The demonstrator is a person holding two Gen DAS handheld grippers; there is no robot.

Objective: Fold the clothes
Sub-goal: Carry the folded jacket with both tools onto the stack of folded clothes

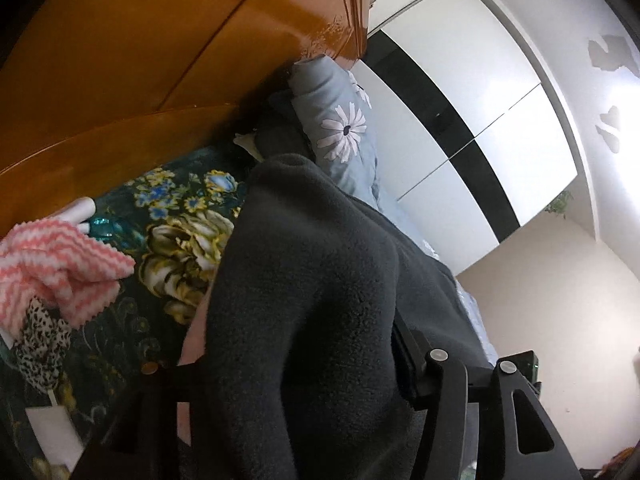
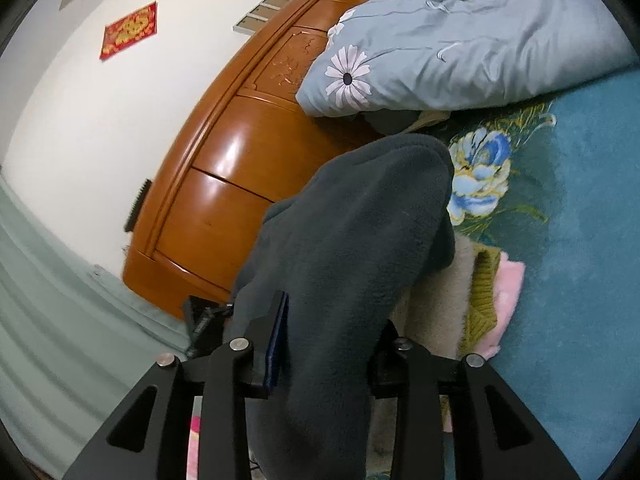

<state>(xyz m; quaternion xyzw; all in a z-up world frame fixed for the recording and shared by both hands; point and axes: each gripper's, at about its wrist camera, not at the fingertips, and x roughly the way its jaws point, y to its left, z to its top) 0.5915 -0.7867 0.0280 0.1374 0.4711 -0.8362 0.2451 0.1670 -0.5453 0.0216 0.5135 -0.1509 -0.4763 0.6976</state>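
The right gripper [image 2: 324, 344] is closed on the dark grey fleece garment [image 2: 344, 240]; the cloth fills the narrow gap between its two fingers, and the blue pad of one finger [image 2: 278, 344] presses against it. From this grip the garment runs away from the claw as a long band, its far rounded end pointing toward the wooden headboard [image 2: 224, 184].

The left gripper [image 1: 304, 380] holds the same garment [image 1: 304, 280]. Its fingers are mostly hidden under the fleece, but the cloth passes between them, so it seems to be clamped on it. Here too the long axis goes from the claw up toward the headboard [image 1: 120, 60].

The garment hangs above the flowered teal blanket [image 1: 176, 216], in front of the headboard. A pale blue quilt with a white daisy [image 2: 440, 40] lies bunched against the headboard. A pink zigzag cloth [image 1: 52, 264] lies on the blanket near the headboard's foot. Under the garment is a pile of beige, olive and pink clothes [image 2: 480, 300].
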